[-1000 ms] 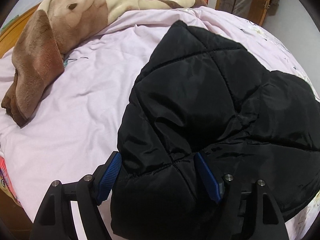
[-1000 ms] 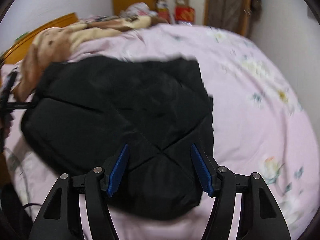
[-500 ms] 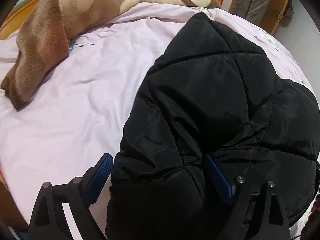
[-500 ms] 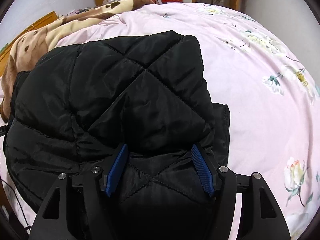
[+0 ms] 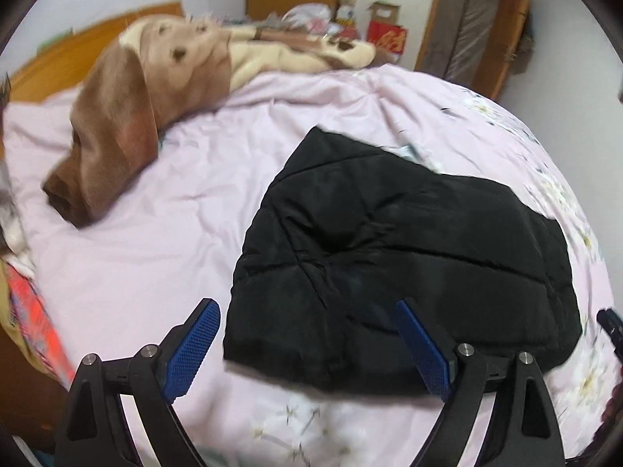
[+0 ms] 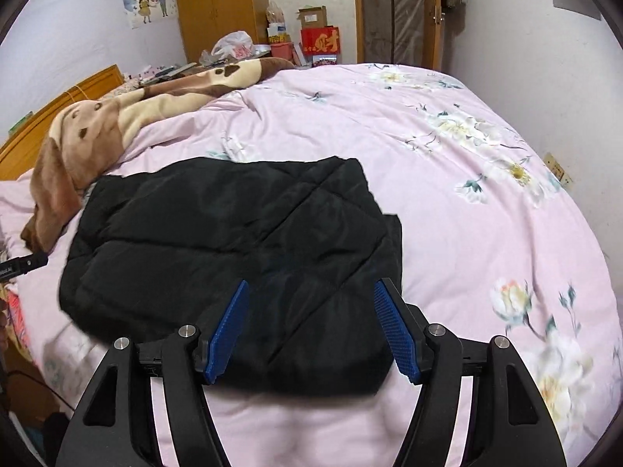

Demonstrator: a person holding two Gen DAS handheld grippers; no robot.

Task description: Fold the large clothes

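Note:
A black quilted puffer jacket [image 5: 409, 257] lies folded in a compact block on the pink floral bedspread [image 5: 136, 249]; it also shows in the right wrist view [image 6: 233, 241]. My left gripper [image 5: 307, 334] is open and empty, held above the jacket's near left corner. My right gripper [image 6: 311, 319] is open and empty, held above the jacket's near right edge. Neither gripper touches the jacket. The tip of the left gripper shows at the left edge of the right wrist view [image 6: 23, 264].
A brown and cream plush blanket [image 5: 163, 89] lies bunched at the head of the bed, by the wooden headboard [image 6: 58, 109]. Boxes and bags [image 6: 311, 35] stand beyond the bed near a wardrobe [image 6: 218, 4]. Bare bedspread [image 6: 486, 194] stretches right of the jacket.
Both grippers have let go of the jacket and pulled back and up. The jacket has dropped flat onto the bed, folded.

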